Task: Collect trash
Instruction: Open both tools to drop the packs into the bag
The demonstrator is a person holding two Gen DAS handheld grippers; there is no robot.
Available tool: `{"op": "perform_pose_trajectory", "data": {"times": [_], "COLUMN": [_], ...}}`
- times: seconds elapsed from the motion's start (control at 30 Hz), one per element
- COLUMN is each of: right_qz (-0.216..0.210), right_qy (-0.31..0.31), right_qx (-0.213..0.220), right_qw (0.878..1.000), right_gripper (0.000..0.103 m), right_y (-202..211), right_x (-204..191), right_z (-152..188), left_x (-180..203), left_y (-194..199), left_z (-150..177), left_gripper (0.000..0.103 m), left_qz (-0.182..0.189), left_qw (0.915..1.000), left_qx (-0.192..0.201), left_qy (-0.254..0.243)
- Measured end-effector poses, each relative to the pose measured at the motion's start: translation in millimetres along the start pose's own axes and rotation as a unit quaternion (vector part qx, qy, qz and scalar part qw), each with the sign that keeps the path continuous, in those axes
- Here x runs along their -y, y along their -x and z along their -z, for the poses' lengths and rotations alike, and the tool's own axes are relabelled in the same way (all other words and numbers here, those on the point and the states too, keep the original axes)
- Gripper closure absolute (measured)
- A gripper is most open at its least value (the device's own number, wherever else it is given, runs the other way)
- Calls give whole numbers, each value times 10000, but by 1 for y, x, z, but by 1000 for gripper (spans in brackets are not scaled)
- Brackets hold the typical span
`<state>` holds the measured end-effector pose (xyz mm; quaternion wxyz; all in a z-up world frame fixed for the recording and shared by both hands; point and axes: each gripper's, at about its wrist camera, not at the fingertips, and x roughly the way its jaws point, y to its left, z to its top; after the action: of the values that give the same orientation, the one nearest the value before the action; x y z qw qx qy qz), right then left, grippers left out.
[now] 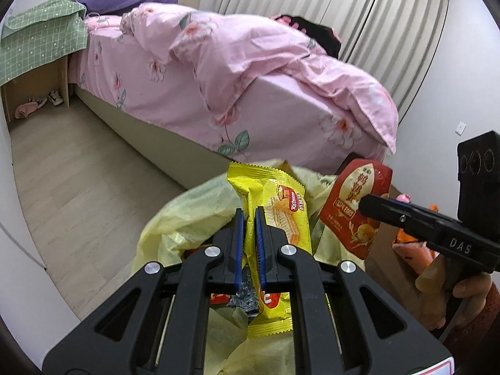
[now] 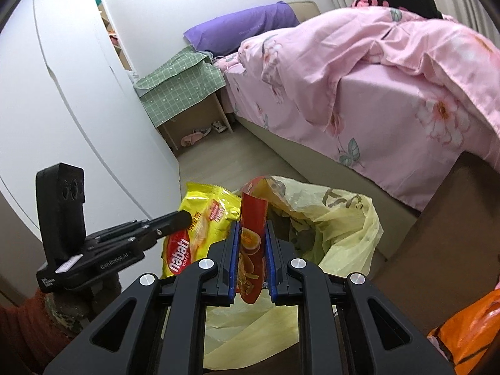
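Your left gripper (image 1: 249, 215) clamps the crinkled yellow wafer wrapper (image 1: 282, 215) and your right gripper (image 2: 252, 234) pinches the red snack pouch (image 2: 251, 243), both above the pale yellow plastic bag's (image 2: 343, 218) open mouth, bare wooden floor (image 1: 78, 187) left.

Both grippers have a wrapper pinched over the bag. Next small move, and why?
Probably lower both a little, then open them. The left gripper is shut on the yellow wafer wrapper, the right gripper on the red snack packet, and both hang above the open mouth of the pale yellow plastic bag, so each should drop inside.
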<state>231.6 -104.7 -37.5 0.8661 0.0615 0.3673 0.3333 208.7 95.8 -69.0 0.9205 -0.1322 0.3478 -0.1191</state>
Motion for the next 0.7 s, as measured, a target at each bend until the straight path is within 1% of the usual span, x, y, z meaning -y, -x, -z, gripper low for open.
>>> {"op": "perform_pose_trajectory", "data": {"times": [0.03, 0.07, 0.13, 0.17, 0.2, 0.23, 0.3, 0.4, 0.57, 0.67, 0.7], "right_qz": [-5, -8, 96, 167, 214, 246, 330, 428, 574, 733, 811], "right_qy": [-14, -21, 12, 45, 72, 82, 72, 27, 10, 26, 38], "right_qx": [-30, -77, -224, -231, -229, -233, -235, -235, -125, 29, 127], "right_qw": [10000, 10000, 9997, 9996, 9995, 9994, 9992, 9988, 9983, 9973, 9966], "right_gripper": [86, 81, 71, 70, 69, 66, 65, 65, 65, 65, 65], "right_y": [-2, -4, -9, -10, -10, -10, -8, 0, 27, 57, 75], "right_x": [1, 2, 3, 2, 2, 3, 3, 5, 5, 4, 4], "right_z": [1, 2, 5, 8, 9, 10, 13, 15, 21, 26, 30], "left_x": [0, 0, 0, 0, -1, -3, -8, -13, -13, -7, -5], "left_y": [-4, -7, -12, -12, -11, -8, 0, 14, 42, 65, 73], "left_z": [2, 4, 9, 11, 12, 13, 11, 5, -5, -10, -11], "left_gripper": [97, 96, 86, 78, 73, 71, 66, 61, 60, 59, 57], "left_qz": [27, 59, 99, 99, 101, 98, 57, -37, -213, -361, -409], "left_qw": [9999, 9998, 9991, 9991, 9991, 9991, 9993, 9993, 9992, 9989, 9987], "left_qx": [-110, -203, -401, -421, -422, -401, -306, -106, 106, 233, 283], "left_qy": [-13, -23, -42, -28, 4, 68, 222, 350, 308, 168, 119]}}
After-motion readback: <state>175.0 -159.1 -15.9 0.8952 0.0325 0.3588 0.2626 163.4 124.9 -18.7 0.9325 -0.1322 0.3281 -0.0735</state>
